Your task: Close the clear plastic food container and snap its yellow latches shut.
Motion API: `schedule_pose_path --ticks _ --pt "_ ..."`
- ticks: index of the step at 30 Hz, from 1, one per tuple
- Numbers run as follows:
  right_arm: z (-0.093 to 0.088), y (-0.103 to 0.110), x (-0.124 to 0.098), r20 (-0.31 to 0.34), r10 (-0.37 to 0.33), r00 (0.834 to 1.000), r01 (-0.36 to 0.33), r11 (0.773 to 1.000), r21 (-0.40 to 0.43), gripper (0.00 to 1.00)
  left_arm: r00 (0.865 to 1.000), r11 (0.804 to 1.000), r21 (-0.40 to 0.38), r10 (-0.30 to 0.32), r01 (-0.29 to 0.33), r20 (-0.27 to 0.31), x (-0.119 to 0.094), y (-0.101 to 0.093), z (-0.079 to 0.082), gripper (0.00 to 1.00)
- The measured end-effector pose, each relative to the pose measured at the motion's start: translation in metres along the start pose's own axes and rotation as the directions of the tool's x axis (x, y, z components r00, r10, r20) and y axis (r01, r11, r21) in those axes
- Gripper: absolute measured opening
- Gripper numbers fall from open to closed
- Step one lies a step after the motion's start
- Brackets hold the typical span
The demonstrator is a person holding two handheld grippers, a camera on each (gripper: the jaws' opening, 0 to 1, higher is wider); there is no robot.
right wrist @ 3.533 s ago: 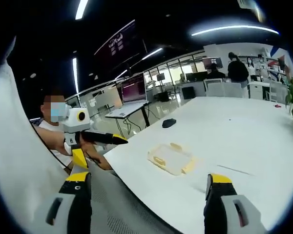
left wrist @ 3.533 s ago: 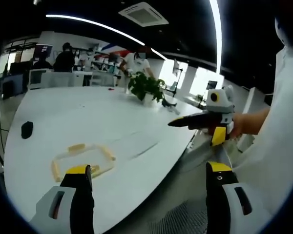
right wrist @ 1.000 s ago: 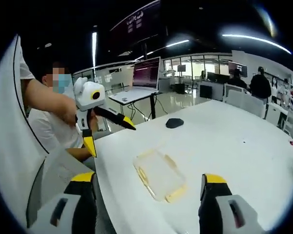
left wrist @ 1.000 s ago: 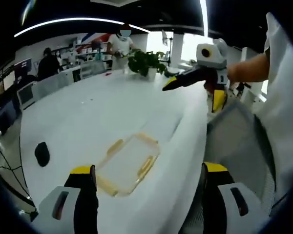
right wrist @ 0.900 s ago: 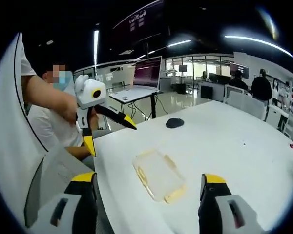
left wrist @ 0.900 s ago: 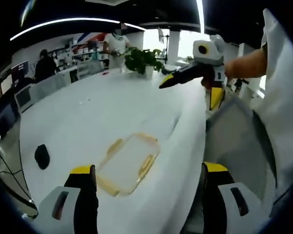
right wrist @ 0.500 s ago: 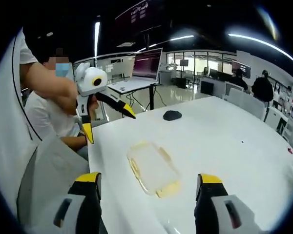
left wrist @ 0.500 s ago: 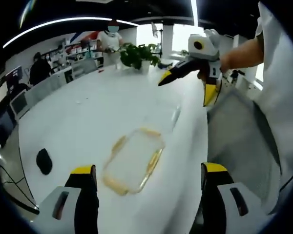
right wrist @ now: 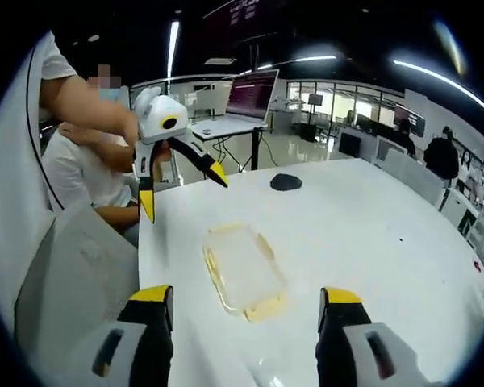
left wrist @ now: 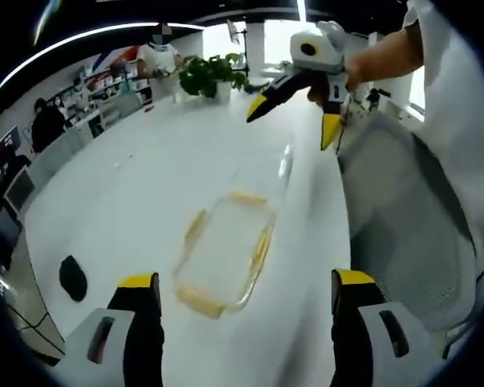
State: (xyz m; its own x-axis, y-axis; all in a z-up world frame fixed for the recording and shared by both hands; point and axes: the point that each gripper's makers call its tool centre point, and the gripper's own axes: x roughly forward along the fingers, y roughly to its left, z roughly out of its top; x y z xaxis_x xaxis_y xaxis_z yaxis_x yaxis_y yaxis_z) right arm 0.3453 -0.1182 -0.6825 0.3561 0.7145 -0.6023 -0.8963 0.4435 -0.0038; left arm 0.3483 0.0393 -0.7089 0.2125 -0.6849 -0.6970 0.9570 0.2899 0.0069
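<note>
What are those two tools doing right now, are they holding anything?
Left tool: open, holding nothing, above the white table.
Right tool: open, holding nothing, apart from the clear container.

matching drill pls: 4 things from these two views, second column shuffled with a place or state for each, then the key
Things
1. container
2. mouse
3. plant
4. right gripper

Places or states
A. held above the table edge, jaws open
B. small dark thing lying beyond the container in the right gripper view
C. standing at the far end of the white table
D. clear with yellow latches, lying flat near the table's near edge

Pairs: 1-D, 2-B, 3-C, 4-A
</note>
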Motion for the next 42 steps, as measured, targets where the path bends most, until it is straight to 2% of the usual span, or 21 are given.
schedule_pose_path --ticks 2,7,15,21,26,28,38,42 --pt "-0.002 0.002 0.004 -0.007 0.018 1.0 -0.018 1.0 -0.015 0.75 1.0 1.0 0.011 -0.009 0.009 -0.009 0.0 0.002 -0.002 0.84" --pt "-0.013 0.002 0.012 -0.039 0.032 0.999 -0.034 0.998 -0.05 0.7 0.999 0.998 0.054 -0.012 0.014 -0.042 0.004 0.009 -0.01 0.82" --pt "-0.02 -0.001 0.022 -0.079 0.05 0.996 -0.056 0.995 -0.087 0.69 0.997 0.997 0.065 -0.041 0.045 -0.061 0.01 0.014 -0.015 0.78" --pt "-0.021 -0.009 0.025 -0.091 0.06 0.994 -0.067 0.994 -0.083 0.68 0.991 0.99 0.12 -0.064 0.078 -0.117 0.016 0.014 -0.028 0.78" --pt "-0.025 -0.014 0.029 -0.107 0.06 0.992 -0.07 0.994 -0.089 0.64 0.988 0.986 0.14 -0.071 0.089 -0.134 0.019 0.018 -0.033 0.76" --pt "-0.025 -0.014 0.03 -0.102 0.063 0.993 -0.071 0.994 -0.08 0.65 0.988 0.987 0.136 -0.071 0.09 -0.137 0.02 0.021 -0.034 0.75" --pt "-0.032 -0.016 0.044 -0.168 0.076 0.983 -0.103 0.982 -0.157 0.58 0.984 0.979 0.173 -0.083 0.11 -0.159 0.025 0.028 -0.04 0.7" --pt "-0.036 -0.015 0.052 -0.207 0.096 0.974 -0.135 0.974 -0.181 0.58 0.98 0.978 0.173 -0.09 0.121 -0.177 0.027 0.03 -0.046 0.68"
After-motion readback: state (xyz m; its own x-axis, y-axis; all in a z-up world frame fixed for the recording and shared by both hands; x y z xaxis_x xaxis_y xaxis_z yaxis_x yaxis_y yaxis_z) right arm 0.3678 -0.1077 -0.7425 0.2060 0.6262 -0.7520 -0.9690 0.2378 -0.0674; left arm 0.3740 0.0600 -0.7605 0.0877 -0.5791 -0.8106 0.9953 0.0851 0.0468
